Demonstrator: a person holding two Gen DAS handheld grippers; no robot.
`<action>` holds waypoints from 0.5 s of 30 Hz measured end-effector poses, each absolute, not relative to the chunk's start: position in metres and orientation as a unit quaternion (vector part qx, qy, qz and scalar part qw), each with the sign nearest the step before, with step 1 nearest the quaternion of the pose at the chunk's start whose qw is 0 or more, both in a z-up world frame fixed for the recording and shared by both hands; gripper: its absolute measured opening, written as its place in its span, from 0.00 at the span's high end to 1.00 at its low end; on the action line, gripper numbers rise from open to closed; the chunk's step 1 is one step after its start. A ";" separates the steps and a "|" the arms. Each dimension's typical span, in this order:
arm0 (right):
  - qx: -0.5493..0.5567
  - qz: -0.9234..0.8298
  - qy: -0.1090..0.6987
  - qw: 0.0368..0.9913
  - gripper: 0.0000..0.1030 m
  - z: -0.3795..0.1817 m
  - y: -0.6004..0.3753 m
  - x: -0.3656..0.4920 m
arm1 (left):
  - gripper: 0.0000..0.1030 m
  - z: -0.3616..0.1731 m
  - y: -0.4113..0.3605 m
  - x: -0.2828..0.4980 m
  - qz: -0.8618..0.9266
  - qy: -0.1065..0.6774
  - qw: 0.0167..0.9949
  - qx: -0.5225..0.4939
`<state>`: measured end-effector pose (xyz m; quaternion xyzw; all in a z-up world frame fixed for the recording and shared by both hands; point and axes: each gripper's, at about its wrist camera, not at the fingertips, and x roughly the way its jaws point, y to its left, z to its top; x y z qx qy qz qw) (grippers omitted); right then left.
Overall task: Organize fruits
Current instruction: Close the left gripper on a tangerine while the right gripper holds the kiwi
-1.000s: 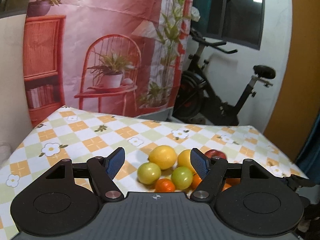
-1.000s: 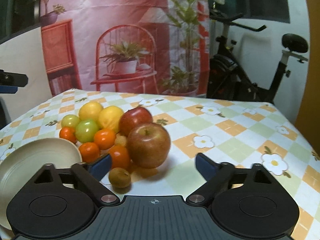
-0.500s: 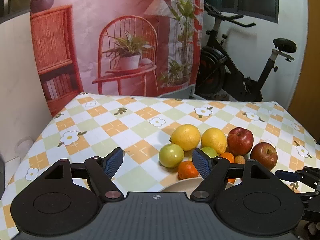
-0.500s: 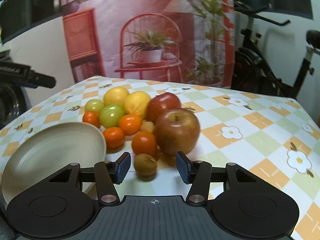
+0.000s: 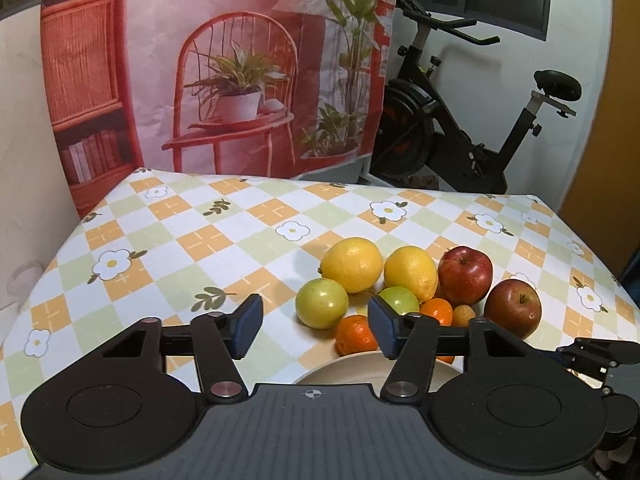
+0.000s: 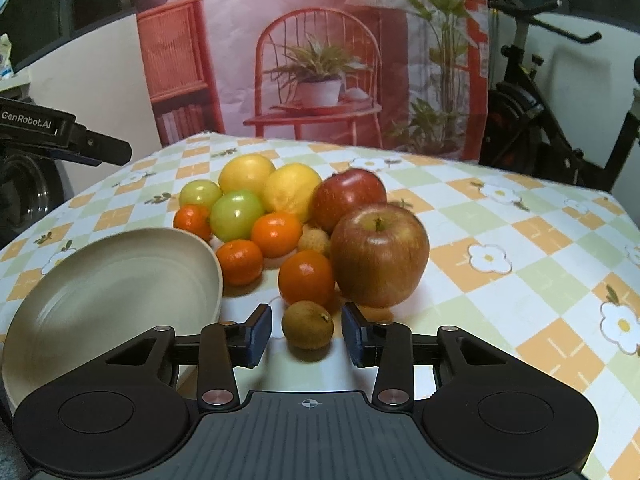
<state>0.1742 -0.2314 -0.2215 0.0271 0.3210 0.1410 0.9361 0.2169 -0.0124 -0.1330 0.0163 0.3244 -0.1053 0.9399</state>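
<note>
Grip in hand: our right gripper (image 6: 307, 336) is closing its jaws around the small brown fruit (image 6: 307, 324), which sits between the pads on the desk (image 6: 500, 292); a gap shows on both sides, so nothing is grasped yet.
Doing it well: we judge the pads should meet the round fruit at its widest part, level and square, or it may squirt out forward into the orange (image 6: 306, 278) just behind it. A light squeeze should do, since the skin looks thin.
Left side: our left gripper (image 5: 316, 326) hangs released above the desk with jaws closing on nothing; the green fruit (image 5: 321, 303) lies beyond its tips.
Bowl: the beige bowl (image 6: 60, 280) stands just left of the brown fruit, with nothing in it, so no fruit is sorted yet.
Pile: behind, touching one another, sit more oranges (image 6: 239, 262), a near apple (image 6: 379, 255), a far apple (image 6: 348, 198) and two lemons (image 6: 292, 192).
Beyond: a printed backdrop (image 6: 312, 52) and an exercise bike (image 5: 472, 128).
</note>
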 end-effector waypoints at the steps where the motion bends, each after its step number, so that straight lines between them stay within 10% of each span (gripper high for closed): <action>1: 0.028 0.141 0.323 0.935 0.65 -0.222 -0.232 0.175 | 0.45 -0.134 -0.014 0.219 -0.105 0.326 0.939 0.018; 15: 0.060 0.148 0.322 0.933 0.74 -0.224 -0.241 0.172 | 0.45 -0.158 -0.038 0.257 -0.134 0.381 0.915 0.022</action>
